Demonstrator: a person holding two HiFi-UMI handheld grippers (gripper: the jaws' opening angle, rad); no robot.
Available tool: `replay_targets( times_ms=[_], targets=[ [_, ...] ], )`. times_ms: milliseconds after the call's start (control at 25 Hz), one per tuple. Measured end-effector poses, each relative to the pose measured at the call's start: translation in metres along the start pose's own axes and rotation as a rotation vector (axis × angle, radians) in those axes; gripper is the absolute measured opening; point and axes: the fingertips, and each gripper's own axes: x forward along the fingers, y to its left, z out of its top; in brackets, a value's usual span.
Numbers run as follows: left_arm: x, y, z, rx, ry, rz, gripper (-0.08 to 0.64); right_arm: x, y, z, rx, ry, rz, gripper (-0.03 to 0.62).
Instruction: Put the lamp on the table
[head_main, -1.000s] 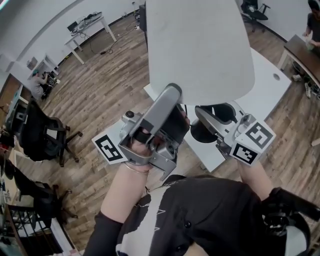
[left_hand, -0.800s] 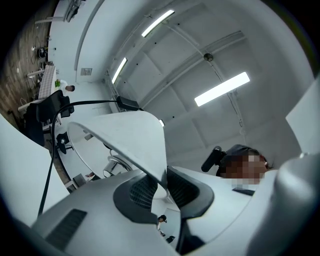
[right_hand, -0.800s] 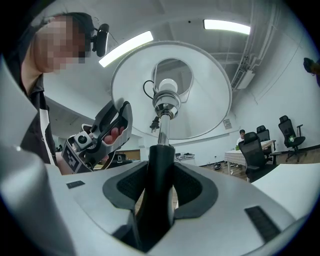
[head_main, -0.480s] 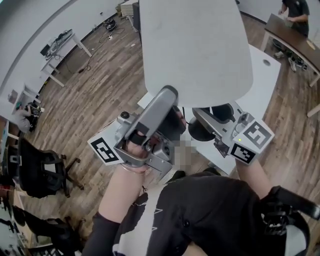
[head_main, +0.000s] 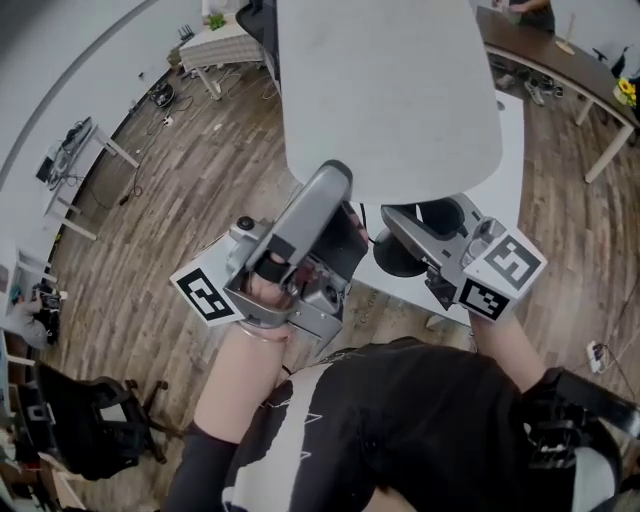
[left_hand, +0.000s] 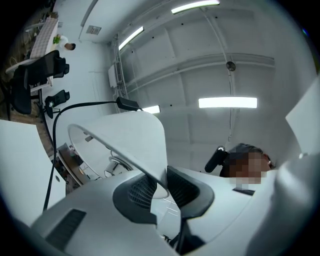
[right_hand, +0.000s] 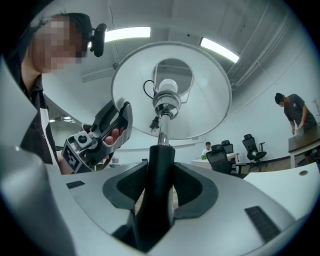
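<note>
The lamp has a big white shade (head_main: 390, 90) that fills the top middle of the head view, held up over the near corner of a white table (head_main: 512, 150). My left gripper (head_main: 343, 208) is shut on the shade's lower rim; its own view shows the rim (left_hand: 127, 145) pinched between the pads of that gripper (left_hand: 161, 186). My right gripper (head_main: 415, 228) is shut on the lamp's black stem (right_hand: 159, 180), with the bulb (right_hand: 168, 88) and the shade's inside (right_hand: 205, 95) above it. The black round base (head_main: 397, 258) hangs just above the table's edge.
Wood floor surrounds the table. A white desk (head_main: 215, 42) stands at the far left, a long brown table (head_main: 548, 58) at the top right. A black office chair (head_main: 85, 440) is at the lower left. A person (right_hand: 295, 112) and chairs (right_hand: 220, 159) are in the background.
The room has swung round beneath the head view while both grippers keep the same hold on the lamp. The white table now lies more to the right.
</note>
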Motion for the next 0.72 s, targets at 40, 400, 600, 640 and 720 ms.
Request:
replay_targets(
  times_ms=[40, 400, 600, 640, 720],
  targets=[
    [-0.003, -0.001, 0.000, -0.015, 0.015, -0.012, 0.067, -0.001, 0.003, -0.002, -0.004, -0.002, -0.029, 0.167],
    [-0.010, 0.022, 0.009, -0.148, 0.071, -0.093, 0.067, 0.003, -0.007, -0.012, -0.008, 0.005, -0.184, 0.167],
    [-0.007, 0.049, 0.019, -0.212, 0.104, -0.106, 0.066, 0.013, -0.029, -0.016, -0.008, 0.016, -0.230, 0.167],
    [-0.006, 0.056, 0.022, -0.220, 0.115, -0.101, 0.066, 0.016, -0.034, -0.017, -0.006, 0.020, -0.237, 0.167],
    [-0.004, 0.070, 0.025, -0.228, 0.136, -0.096, 0.066, 0.020, -0.044, -0.021, 0.008, 0.029, -0.245, 0.169]
  ],
)
